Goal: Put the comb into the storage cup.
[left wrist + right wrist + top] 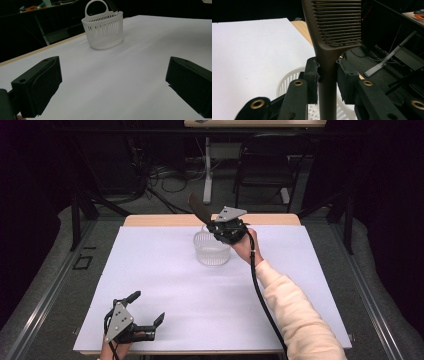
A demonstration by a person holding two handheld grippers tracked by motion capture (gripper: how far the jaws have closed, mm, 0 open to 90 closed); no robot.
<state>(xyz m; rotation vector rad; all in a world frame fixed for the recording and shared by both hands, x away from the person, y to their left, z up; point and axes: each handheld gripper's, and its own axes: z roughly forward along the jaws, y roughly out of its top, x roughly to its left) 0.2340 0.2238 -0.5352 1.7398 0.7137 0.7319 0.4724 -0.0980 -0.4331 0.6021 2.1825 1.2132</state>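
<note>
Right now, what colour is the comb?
Dark brown; the comb shows best in the right gripper view.

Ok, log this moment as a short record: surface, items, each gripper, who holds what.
surface: table under a white sheet
basket: white, slotted, looped handle, upright toward the far edge
comb: dark brown, handle clamped, teeth end up, above the basket
right gripper: shut on the comb handle, over the basket
left gripper: open, holding nothing, low at the near left edge

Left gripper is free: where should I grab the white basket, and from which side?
Take the basket by its arched handle, coming from above. The loop stands upright above the rim, thin enough for the open left gripper; the slatted body looks too wide.
</note>
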